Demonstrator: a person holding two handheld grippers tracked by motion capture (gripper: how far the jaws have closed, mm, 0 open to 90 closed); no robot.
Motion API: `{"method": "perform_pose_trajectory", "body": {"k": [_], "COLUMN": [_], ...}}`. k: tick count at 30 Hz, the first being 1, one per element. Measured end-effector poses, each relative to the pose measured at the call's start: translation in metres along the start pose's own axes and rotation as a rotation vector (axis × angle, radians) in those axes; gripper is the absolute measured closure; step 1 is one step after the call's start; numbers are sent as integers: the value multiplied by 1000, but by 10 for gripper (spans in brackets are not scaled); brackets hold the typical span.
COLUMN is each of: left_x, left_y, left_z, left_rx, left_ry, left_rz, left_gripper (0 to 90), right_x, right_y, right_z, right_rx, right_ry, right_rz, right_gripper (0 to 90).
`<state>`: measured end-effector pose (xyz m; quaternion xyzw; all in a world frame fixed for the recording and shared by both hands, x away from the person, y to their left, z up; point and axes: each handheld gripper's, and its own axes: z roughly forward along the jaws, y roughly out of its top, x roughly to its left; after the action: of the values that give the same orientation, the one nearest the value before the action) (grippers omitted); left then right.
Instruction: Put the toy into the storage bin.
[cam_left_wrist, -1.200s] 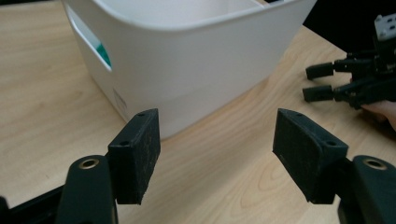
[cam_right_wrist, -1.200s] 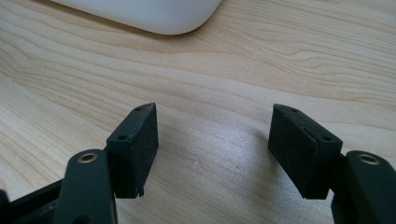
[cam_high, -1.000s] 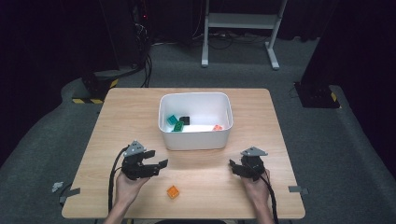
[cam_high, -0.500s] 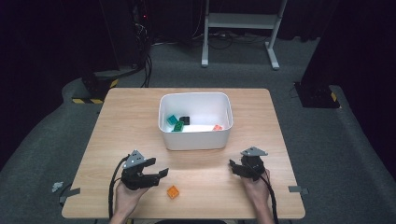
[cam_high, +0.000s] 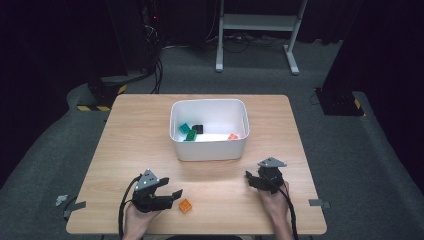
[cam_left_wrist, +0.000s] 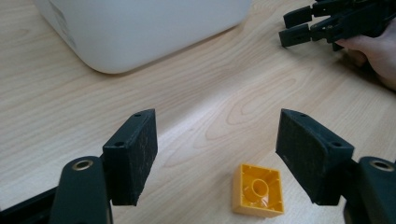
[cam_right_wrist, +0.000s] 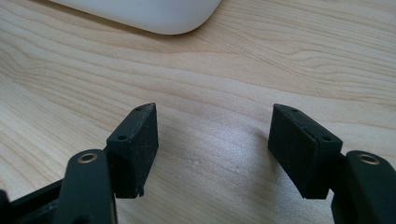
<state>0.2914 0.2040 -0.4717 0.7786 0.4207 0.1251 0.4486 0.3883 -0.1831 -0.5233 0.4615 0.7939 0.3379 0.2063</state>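
surface: wooden table (cam_high: 150, 130), white bin (cam_high: 209, 150) at centre
left gripper (cam_left_wrist: 215, 154): jaws spread, empty, orange brick (cam_left_wrist: 258, 190) lying hollow side up between them
right gripper (cam_right_wrist: 212, 154): jaws spread, empty
tip: lower further, centre brick, pinch its flat sides

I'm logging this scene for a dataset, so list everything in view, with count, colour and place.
table: one, light wood, centre of the high view
bin: one, white, middle of the table
bricks in the bin: four, teal, green, black, orange-red
loose brick: one, orange-yellow, hollow side up, on the table in front of the left gripper
tape pieces: grey, at the table's front corners
white frame: one, on the floor behind
left gripper: black, open, near the loose brick
right gripper: black, open, over bare table
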Motion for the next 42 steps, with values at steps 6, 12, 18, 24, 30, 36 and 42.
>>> {"method": "perform_pose_trajectory", "body": {"k": [6, 12, 18, 24, 30, 36, 42], "left_x": [-7, -14, -19, -23, -28, -33, -34], "left_y": [-10, -14, -20, -25, -30, -33, -33], "left_z": [4, 10, 17, 23, 31, 39, 41], "left_rx": [21, 47, 62, 88, 101, 119, 124], "left_ry": [-16, -17, -23, -16, -17, -18, -15], "left_rz": [-5, 12, 14, 21, 40, 56, 69], "left_gripper": [293, 289, 290, 301, 332, 365, 421], "right_x": [0, 0, 0, 0, 0, 0, -1], "right_y": [0, 0, 0, 0, 0, 0, 0], "right_z": [0, 0, 0, 0, 0, 0, 0], "right_rx": [0, 0, -1, 1, 1, 2, 0], "right_ry": [0, 0, 0, 2, 2, 3, 9], "right_rz": [-1, 0, 1, 2, 1, 2, 4], "right_gripper": [330, 330, 330, 327, 326, 325, 321]}}
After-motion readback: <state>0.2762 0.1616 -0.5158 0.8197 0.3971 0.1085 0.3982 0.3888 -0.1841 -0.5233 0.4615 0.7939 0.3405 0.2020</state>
